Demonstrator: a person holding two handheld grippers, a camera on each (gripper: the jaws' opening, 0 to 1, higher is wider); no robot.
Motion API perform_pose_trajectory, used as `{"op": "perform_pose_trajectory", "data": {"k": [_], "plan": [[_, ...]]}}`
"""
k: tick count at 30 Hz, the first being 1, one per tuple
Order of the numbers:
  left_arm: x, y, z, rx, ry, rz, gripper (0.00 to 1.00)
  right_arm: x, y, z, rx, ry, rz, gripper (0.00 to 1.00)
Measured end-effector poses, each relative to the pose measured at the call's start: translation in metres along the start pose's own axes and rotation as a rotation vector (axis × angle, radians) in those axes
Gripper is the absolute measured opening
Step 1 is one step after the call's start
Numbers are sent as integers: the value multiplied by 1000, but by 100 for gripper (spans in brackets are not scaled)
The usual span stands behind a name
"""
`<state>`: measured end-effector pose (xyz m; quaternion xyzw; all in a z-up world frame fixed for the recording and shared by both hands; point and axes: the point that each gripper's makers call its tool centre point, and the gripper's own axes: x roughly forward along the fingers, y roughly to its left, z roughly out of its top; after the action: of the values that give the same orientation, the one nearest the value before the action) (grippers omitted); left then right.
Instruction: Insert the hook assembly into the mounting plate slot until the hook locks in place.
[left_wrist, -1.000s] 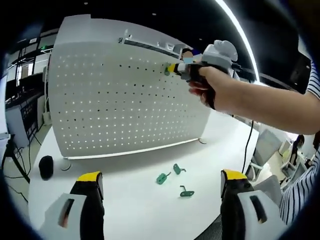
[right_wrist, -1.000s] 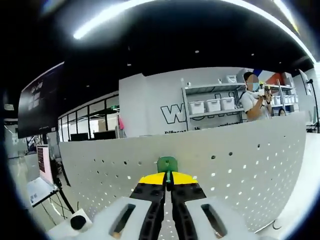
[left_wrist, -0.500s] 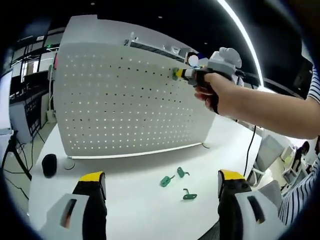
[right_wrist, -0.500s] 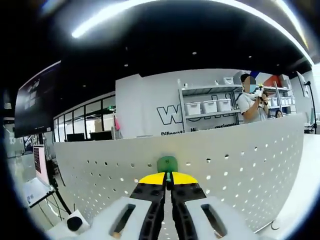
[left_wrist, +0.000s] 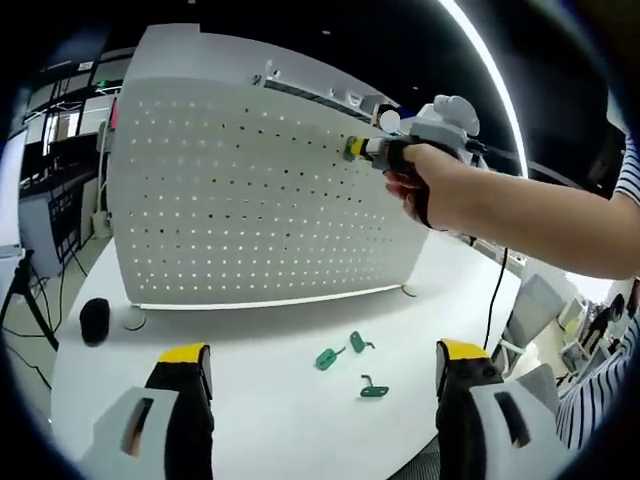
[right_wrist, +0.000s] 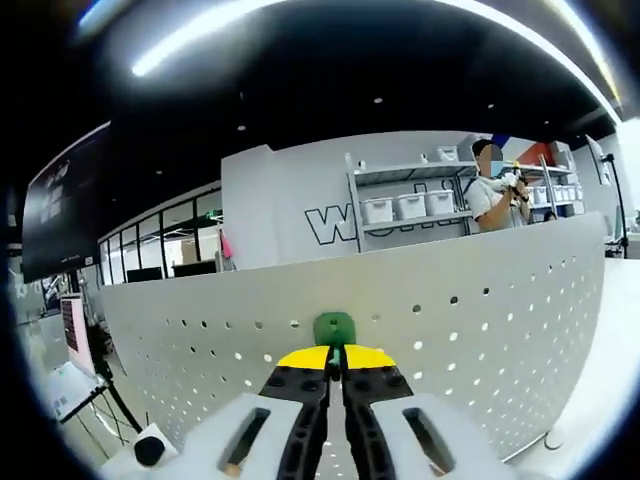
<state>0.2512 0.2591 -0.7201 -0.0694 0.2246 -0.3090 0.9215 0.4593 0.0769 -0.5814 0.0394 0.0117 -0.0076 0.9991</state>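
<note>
Left gripper view: one white pegboard (left_wrist: 250, 180) stands across the upper frame; three green hooks (left_wrist: 350, 362) lie on the table (left_wrist: 270, 420) at lower centre. The left gripper (left_wrist: 320, 395) gapes empty. Upper right, the right gripper (left_wrist: 352, 149) touches the board.

Right gripper view: its jaws pinch one green hook (right_wrist: 334, 327) at centre, against the pegboard.

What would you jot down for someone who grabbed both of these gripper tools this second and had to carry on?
Right gripper: shut on a green hook, held up at the top rows of the white pegboard. Whether it is seated yet can't be told.
Left gripper: open, holding nothing, low over the white table.
Three spare green hooks lie on the table in front of the board.
Done: hook picked up and brought to the board.
Left: push it into the holes until it locks, then let go.
</note>
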Motion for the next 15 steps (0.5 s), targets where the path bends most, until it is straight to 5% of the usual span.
{"op": "perform_pose_trajectory", "data": {"k": [8, 12, 15], "plan": [[-3, -1, -2, -7, 3, 3, 94, -1, 8, -3, 12, 12, 27, 11], [-6, -1, -4, -10, 6, 7, 94, -5, 7, 2, 36, 2, 35, 25], [-9, 1, -2, -7, 1, 18, 94, -8, 23, -2, 114, 36, 148, 27]]}}
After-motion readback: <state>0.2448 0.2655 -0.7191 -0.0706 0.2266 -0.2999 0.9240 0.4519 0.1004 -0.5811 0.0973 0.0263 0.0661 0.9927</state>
